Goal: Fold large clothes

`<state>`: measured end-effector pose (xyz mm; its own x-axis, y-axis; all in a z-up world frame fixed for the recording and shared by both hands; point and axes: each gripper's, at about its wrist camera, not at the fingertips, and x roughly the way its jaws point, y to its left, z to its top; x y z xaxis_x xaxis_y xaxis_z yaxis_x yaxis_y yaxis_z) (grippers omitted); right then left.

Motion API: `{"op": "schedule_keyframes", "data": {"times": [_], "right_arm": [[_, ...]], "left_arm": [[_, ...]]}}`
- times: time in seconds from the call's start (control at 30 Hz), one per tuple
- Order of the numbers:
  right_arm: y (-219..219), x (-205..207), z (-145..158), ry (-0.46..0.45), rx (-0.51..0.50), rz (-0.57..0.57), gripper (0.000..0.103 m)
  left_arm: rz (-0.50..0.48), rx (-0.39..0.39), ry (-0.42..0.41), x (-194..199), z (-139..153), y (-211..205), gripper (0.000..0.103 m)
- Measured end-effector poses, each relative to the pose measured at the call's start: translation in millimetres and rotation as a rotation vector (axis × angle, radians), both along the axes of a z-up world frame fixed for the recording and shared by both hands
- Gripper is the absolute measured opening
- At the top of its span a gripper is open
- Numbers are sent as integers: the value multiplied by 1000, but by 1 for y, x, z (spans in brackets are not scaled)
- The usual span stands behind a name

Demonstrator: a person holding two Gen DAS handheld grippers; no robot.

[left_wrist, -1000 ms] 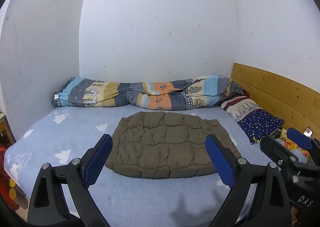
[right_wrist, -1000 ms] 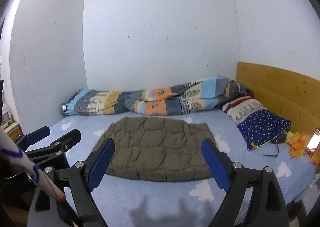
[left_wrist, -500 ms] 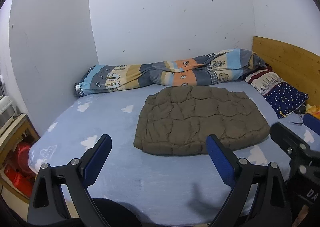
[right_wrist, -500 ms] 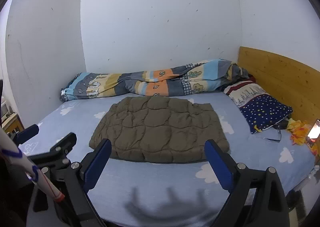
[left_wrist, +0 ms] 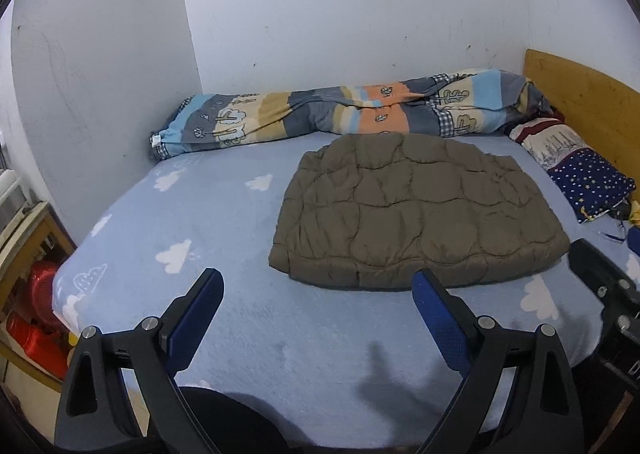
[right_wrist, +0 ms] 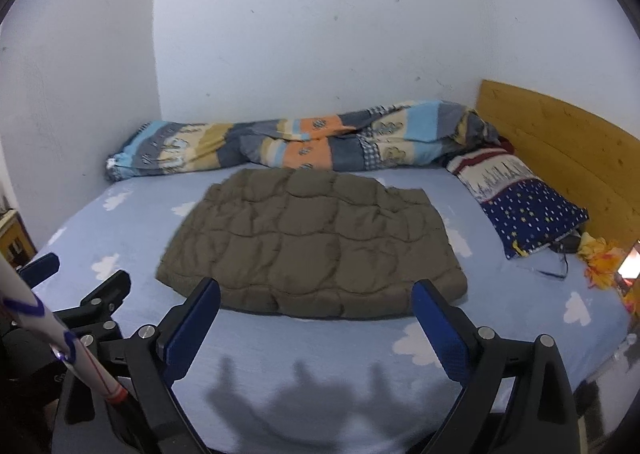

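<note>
A brown quilted padded garment [left_wrist: 416, 214] lies folded into a flat rectangle in the middle of the bed; it also shows in the right wrist view [right_wrist: 312, 242]. My left gripper [left_wrist: 318, 290] is open and empty, held over the bed's near edge, short of the garment's front left corner. My right gripper [right_wrist: 316, 298] is open and empty, its blue pads just in front of the garment's near edge. The left gripper [right_wrist: 76, 282] shows at the left of the right wrist view.
The bed has a light blue cloud sheet [left_wrist: 192, 222]. A rolled striped duvet [left_wrist: 340, 110] lies along the back wall. A starry pillow [right_wrist: 532, 210] and wooden headboard [right_wrist: 560, 142] are on the right. Red containers [left_wrist: 36, 302] sit under a side table left.
Both grippers have pulled back from the bed, and the left view has swung so the garment sits further right. The garment has not moved. Both grippers stay open.
</note>
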<state>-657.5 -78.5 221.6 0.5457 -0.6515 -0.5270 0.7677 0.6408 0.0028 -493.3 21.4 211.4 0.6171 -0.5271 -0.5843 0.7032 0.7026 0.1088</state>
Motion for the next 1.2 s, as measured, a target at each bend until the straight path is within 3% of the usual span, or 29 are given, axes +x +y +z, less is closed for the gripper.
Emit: {"op": "schedule_keyframes", "data": {"times": [0.57, 1.2], "right_arm": [[-11, 16, -15, 83, -16, -38, 98], [-5, 21, -21, 110, -13, -36, 98]], "left_arm": [[35, 20, -15, 11, -9, 1, 95], [38, 25, -23, 12, -14, 3, 95]]}}
